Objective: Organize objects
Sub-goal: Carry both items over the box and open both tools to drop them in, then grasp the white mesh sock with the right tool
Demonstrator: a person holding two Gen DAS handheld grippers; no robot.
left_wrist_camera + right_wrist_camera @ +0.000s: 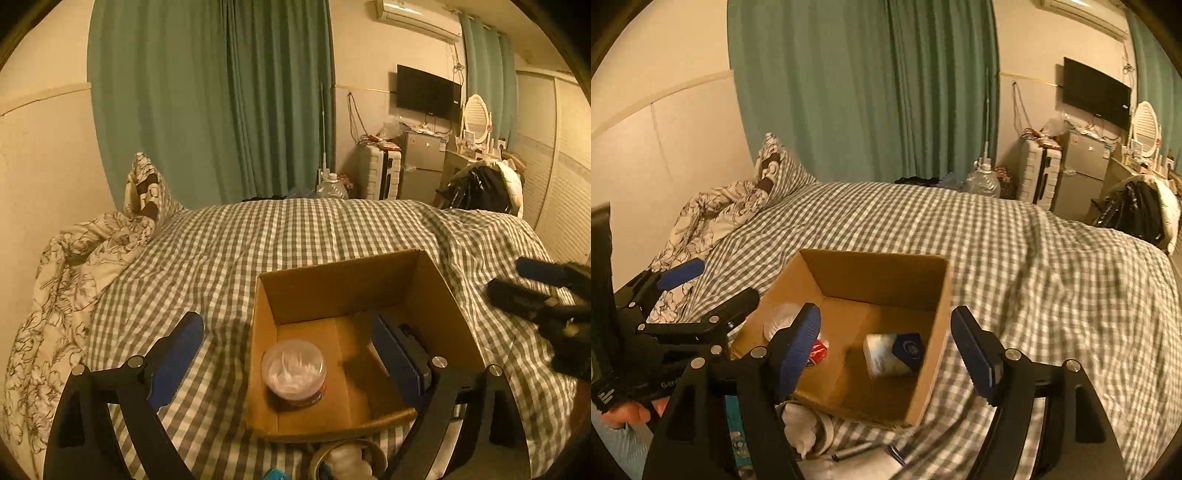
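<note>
One open cardboard box (923, 347) sits on the checked bedspread (1034, 266), its long axis running away from the cameras. Two things lie inside: one round clear-lidded tub (293, 369) upright at the near left, and one white pack with a dark blue label (894, 352) tipped on its side. Left gripper (288, 354) and right gripper (886, 350) both gape wide with nothing between the jaws

Green curtains (210, 99), wall television (428, 92), small fridge (423, 166), white suitcase (380, 171)
</note>
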